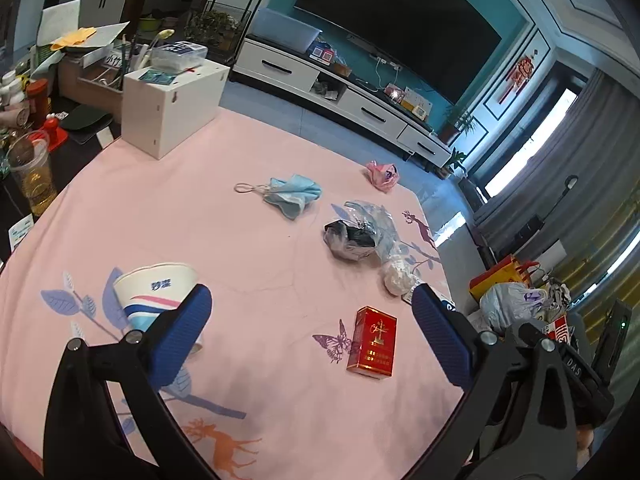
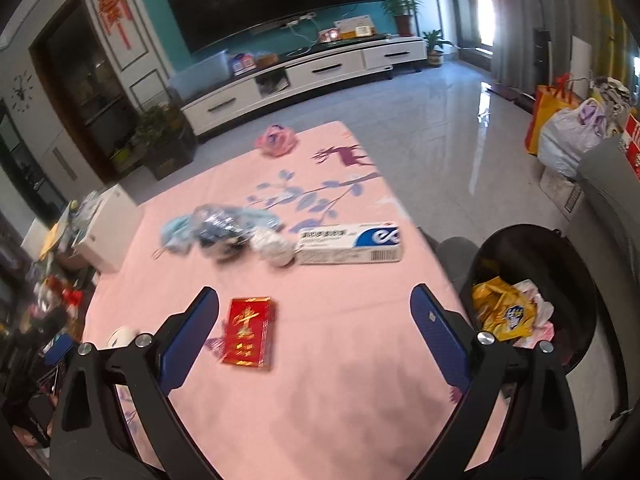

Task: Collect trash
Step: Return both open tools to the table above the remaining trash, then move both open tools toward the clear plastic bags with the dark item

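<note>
Currently both grippers hover above the counter [image 1: 260,240], which wears a pink cloth printed with leaves, deer and a butterfly; the left gripper [image 1: 312,336] and the right gripper [image 2: 316,336] each have their blue ribbed jaws set wide apart and hold nothing. Judged step: between pickups, choosing the next piece of trash. The bin [image 2: 576,256], a round black tub just off the counter's right edge, already contains a yellow wrapper [image 2: 504,314] and some crumpled paper, so collection appears partly done. Remaining on the cloth: a red cigarette pack [image 1: 374,342], rigid, glossy, lying flat nearest both grippers; a paper cup [image 1: 154,298] tipped on its side beside the left jaw; a crumpled blue face mask [image 1: 294,196], soft with ear loops trailing; a clear plastic bag [image 1: 360,232] bunched around something dark; a white paper wad [image 1: 396,276] touching that bag; a long white-and-blue carton [image 2: 350,244] beside the wad; and a pink bag scrap [image 1: 382,174] at the far edge. Likely next move: lower the right gripper over the red pack, span its narrow sides, then carry it right to the bin. The pack lies flat, so the jaws must reach cloth level; the right view is motion-blurred, so alignment is uncertain.
</note>
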A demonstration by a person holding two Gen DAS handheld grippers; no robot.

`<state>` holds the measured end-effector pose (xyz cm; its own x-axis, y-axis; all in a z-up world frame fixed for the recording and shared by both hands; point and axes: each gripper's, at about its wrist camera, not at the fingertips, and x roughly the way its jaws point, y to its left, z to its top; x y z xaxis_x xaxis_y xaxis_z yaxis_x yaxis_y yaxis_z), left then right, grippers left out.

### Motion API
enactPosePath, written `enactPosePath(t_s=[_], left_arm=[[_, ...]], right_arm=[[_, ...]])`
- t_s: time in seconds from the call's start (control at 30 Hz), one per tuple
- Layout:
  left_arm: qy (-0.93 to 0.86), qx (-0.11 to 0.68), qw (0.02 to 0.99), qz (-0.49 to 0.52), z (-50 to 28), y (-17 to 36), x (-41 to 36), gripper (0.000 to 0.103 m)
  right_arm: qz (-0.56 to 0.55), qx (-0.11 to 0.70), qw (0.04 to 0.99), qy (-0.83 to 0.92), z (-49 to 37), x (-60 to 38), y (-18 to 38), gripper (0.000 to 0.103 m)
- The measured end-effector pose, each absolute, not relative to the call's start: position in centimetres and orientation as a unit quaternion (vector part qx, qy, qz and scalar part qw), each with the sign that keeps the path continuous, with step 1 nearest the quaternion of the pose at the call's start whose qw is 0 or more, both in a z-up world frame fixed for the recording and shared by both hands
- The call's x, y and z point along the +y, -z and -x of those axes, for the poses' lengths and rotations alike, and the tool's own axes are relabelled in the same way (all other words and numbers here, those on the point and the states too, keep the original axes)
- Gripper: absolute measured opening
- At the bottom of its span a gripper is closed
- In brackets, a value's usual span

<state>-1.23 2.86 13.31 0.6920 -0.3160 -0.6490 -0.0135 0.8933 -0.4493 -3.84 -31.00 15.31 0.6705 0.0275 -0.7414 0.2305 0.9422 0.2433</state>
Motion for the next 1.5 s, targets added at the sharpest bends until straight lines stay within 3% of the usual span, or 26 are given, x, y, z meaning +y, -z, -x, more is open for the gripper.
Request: enactPosePath(t_s=[1.5], left_arm=[[0.104, 0.415, 0.874, 0.229, 1.7, -10.9, 4.7, 0.100]], right_arm=[[-0.063, 0.453, 0.889, -0.011, 2.6, -19.0, -13.4, 0.095]])
